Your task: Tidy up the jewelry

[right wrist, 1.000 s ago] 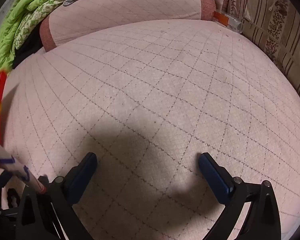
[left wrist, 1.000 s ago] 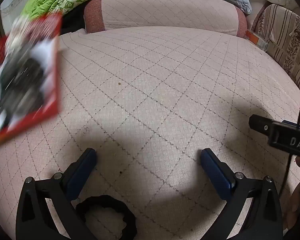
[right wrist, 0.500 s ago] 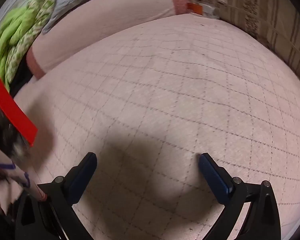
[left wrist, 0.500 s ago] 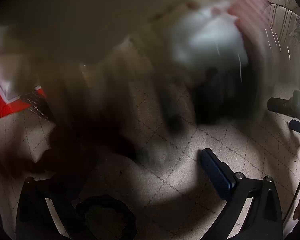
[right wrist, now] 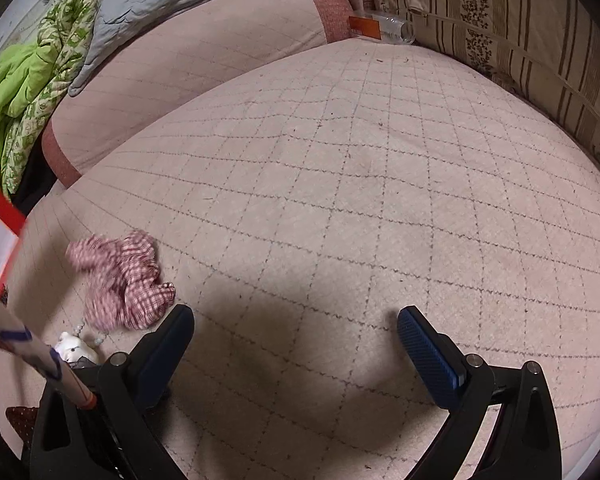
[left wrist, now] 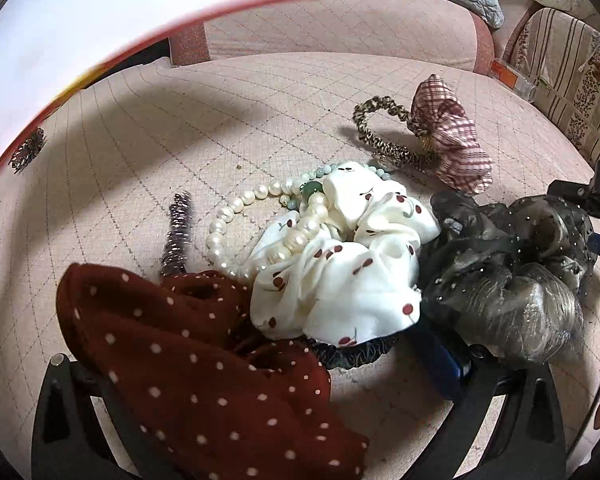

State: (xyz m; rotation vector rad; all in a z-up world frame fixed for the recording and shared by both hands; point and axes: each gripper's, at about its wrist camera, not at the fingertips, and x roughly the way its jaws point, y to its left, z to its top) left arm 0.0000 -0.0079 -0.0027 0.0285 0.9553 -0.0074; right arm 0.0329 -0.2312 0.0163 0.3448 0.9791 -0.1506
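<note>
In the left wrist view a heap of hair ties and jewelry lies on the quilted pink bed: a dark red dotted scrunchie [left wrist: 196,364], a white cherry-print scrunchie [left wrist: 340,264], a pearl necklace [left wrist: 240,208], a sheer black scrunchie [left wrist: 512,280], a leopard-print tie [left wrist: 384,128], a red plaid scrunchie [left wrist: 452,136] and a small dark beaded piece [left wrist: 178,232]. My left gripper [left wrist: 284,364] is open under the heap; the red scrunchie covers its left finger. My right gripper [right wrist: 296,356] is open and empty over bare quilt, with the plaid scrunchie [right wrist: 124,280] to its left.
A red-edged white box [left wrist: 112,20] is tilted in the air at the upper left, blurred, with a small brooch [left wrist: 28,152] at its rim. A pink bolster [right wrist: 188,56], green and grey bedding [right wrist: 20,80] and a striped headboard [right wrist: 520,40] border the bed.
The red box has swung up over the bed and its contents have spilled out in front of my left gripper. The plaid scrunchie has landed left of my right gripper.
</note>
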